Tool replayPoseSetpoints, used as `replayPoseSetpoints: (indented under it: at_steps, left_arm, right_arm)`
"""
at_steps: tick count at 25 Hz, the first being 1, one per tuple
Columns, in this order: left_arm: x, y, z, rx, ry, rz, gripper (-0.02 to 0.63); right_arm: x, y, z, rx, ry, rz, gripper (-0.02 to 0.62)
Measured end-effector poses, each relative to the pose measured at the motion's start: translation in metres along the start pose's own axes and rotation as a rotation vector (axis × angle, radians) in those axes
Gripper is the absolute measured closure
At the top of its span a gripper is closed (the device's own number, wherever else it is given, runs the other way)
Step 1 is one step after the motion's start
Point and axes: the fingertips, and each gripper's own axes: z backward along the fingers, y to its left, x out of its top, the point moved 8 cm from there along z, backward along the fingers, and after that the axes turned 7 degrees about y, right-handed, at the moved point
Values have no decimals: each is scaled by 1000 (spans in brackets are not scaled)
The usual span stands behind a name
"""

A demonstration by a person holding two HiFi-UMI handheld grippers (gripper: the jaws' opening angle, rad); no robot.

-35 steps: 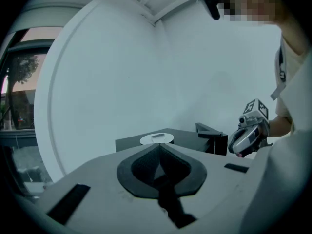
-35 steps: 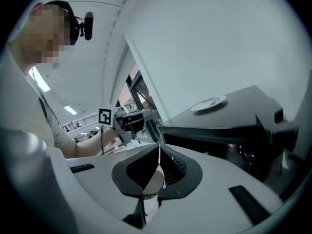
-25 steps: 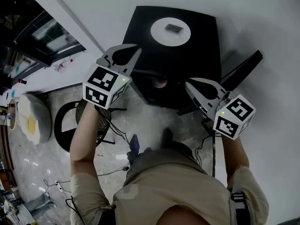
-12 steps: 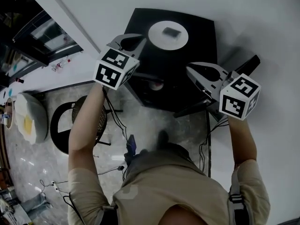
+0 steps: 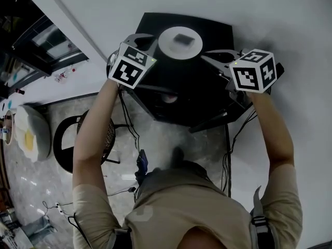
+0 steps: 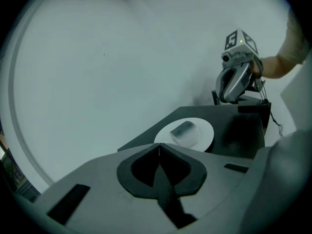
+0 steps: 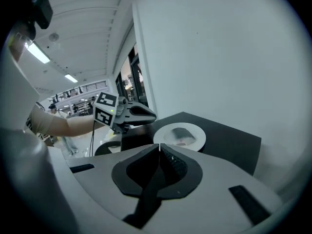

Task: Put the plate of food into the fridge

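A white plate [image 5: 180, 40] with a grey piece of food [image 5: 182, 38] rests on top of a low black cabinet [image 5: 212, 30] against the white wall. My left gripper [image 5: 152, 37] is shut and empty, its tips just left of the plate's rim. My right gripper [image 5: 205, 56] is shut too, pointing at the plate from the right, a little short of it. In the left gripper view the plate [image 6: 187, 133] lies just past the closed tips [image 6: 159, 145], and the right gripper [image 6: 236, 82] hangs beyond. The right gripper view shows the plate [image 7: 180, 135] ahead of its own closed tips [image 7: 159, 145].
A dark panel [image 5: 210, 122] juts out from the cabinet's front right. A round black chair [image 5: 85, 139] and a pale cushion [image 5: 32, 131] stand on the tiled floor to the left. Cables [image 5: 129, 134] trail over the floor by my feet. The white wall [image 5: 270, 14] is close behind the cabinet.
Both grippers have moved forward and up in the head view towards the plate. The right one has swung left, closer to the cabinet top. Both stay shut.
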Motion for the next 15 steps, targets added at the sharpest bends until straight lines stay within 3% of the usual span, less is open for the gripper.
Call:
replayPoseSetpoints:
  at_steps: [6, 11, 13, 15]
  left_arm:
    - [1, 4, -14, 31, 10, -2, 592]
    - [-2, 9, -26, 47, 64, -7, 589]
    - [-2, 8, -28, 40, 82, -19, 464]
    - [-1, 5, -32, 27, 114, -56, 449]
  right_arm:
    - [1, -41, -22, -80, 114, -5, 572]
    - [7, -67, -32, -94, 96, -84, 569]
    - [7, -70, -36, -92, 112, -94, 504]
    - [6, -70, -39, -97, 149, -70, 468]
